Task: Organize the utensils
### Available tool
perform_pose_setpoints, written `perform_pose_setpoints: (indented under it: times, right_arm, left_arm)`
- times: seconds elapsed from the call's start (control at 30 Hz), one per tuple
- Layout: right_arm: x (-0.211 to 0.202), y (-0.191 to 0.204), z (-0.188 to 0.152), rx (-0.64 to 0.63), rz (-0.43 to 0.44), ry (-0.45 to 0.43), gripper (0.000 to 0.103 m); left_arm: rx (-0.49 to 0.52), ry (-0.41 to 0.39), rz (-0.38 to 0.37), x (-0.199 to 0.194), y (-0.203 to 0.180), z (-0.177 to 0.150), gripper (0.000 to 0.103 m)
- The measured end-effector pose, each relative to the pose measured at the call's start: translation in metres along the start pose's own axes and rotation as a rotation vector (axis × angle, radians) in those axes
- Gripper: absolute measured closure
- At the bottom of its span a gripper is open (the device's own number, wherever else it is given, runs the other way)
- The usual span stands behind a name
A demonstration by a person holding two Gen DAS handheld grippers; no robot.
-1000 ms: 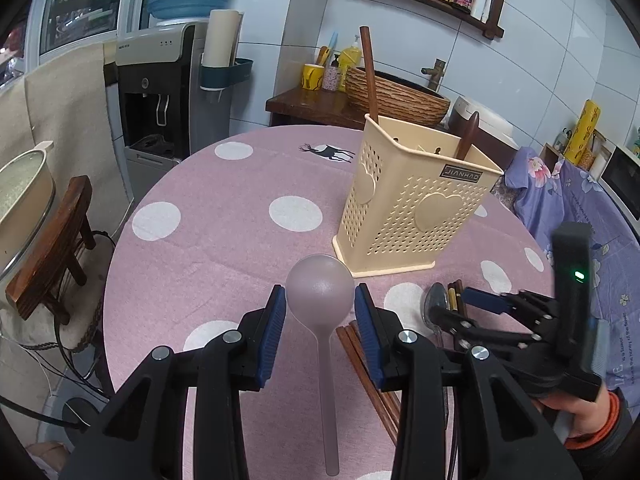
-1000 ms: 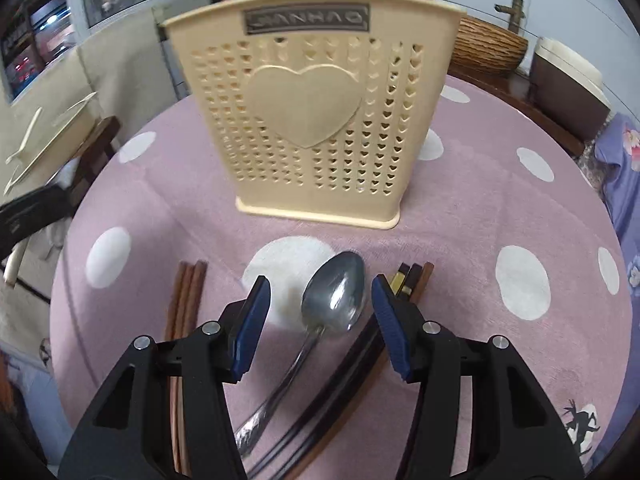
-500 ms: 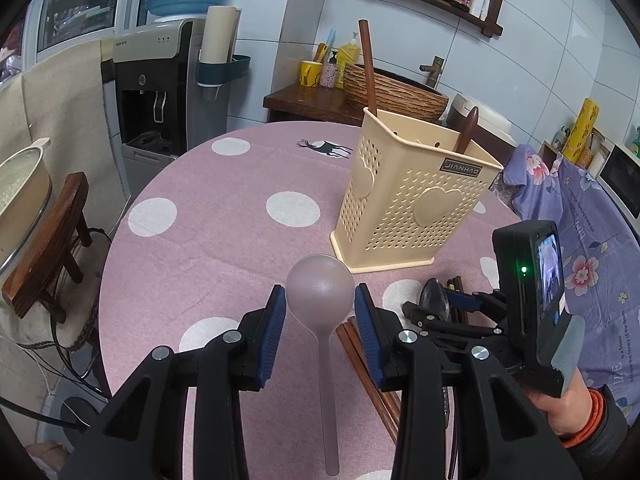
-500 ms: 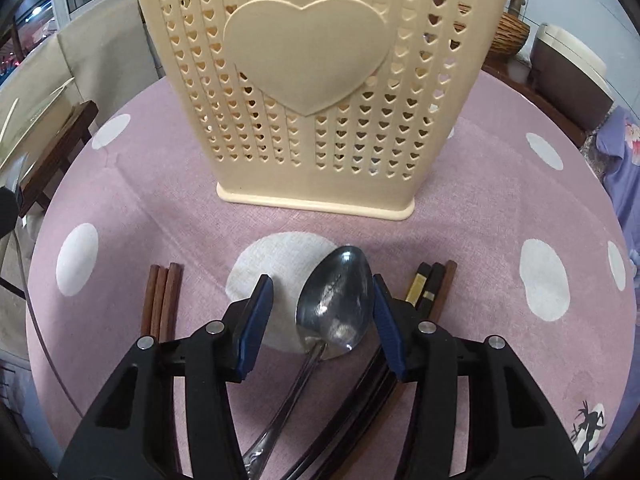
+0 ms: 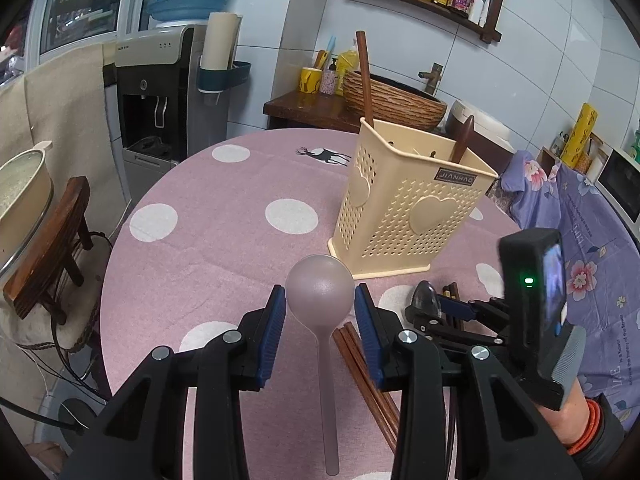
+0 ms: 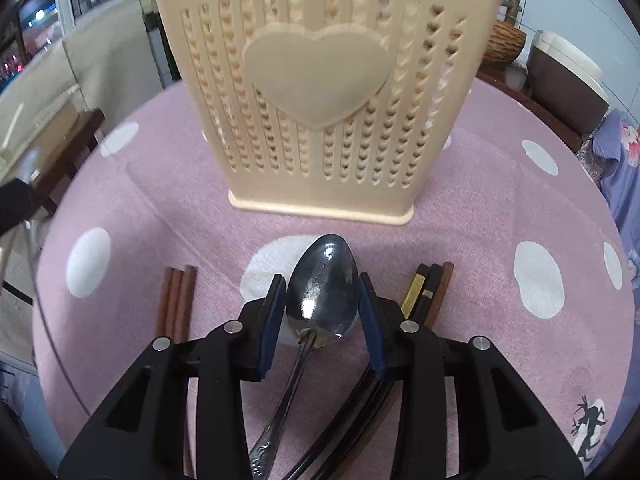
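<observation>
In the left wrist view, at the far left edge, a cream pot (image 5: 20, 196) sits on a dark wooden stool (image 5: 52, 252), and behind them in the upper left stands a water dispenser (image 5: 160, 92) with a blue bottle on top. The round table wears a pink tablecloth (image 5: 224, 248) with white dots. At lower centre the left gripper (image 5: 320, 312) is clenched on the bowl of a translucent plastic spoon (image 5: 320, 292), both blue pads pressed to the bowl's sides while the handle runs down toward the bottom edge. Just right of it brown chopsticks (image 5: 360, 364) lie on the cloth. Above and right of centre stands the cream utensil holder (image 5: 408, 216), perforated, with a heart on its face and two wooden handles sticking out of its top. At lower right the right gripper (image 5: 434, 306) reaches in, held by a hand (image 5: 576, 420) at the frame's edge. In the right wrist view, three brown chopsticks (image 6: 176, 300) lie at lower left, the holder (image 6: 320, 92) fills the upper centre, and at lower centre the right gripper (image 6: 322, 304) is closing its jaws on the bowl of a metal spoon (image 6: 322, 292), whose pads sit against the bowl's edges and whose handle lies on the cloth toward the bottom. Right of it lie dark chopsticks (image 6: 430, 292) with gold tips.
</observation>
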State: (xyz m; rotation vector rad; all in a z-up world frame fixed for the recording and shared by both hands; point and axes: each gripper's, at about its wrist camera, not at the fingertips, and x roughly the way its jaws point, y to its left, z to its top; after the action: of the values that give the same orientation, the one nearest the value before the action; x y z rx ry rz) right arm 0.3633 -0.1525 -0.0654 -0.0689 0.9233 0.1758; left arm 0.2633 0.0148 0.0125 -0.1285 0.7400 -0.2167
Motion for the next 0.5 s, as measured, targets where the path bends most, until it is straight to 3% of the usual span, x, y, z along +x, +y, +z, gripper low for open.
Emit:
perform_pose_setpoints:
  times: [0.23, 0.5]
  right_arm:
    - [-0.058, -0.021, 0.003, 0.081, 0.08, -0.203, 0.066]
    - [-0.085, -0.027, -0.001, 0.086, 0.098, -0.265, 0.066]
  left_arm:
    - [-0.006, -0.07, 0.001, -0.014, -0.002, 0.003, 0.067]
    - [-0.011, -0.107, -0.004, -0.018, -0.007, 0.006, 0.067]
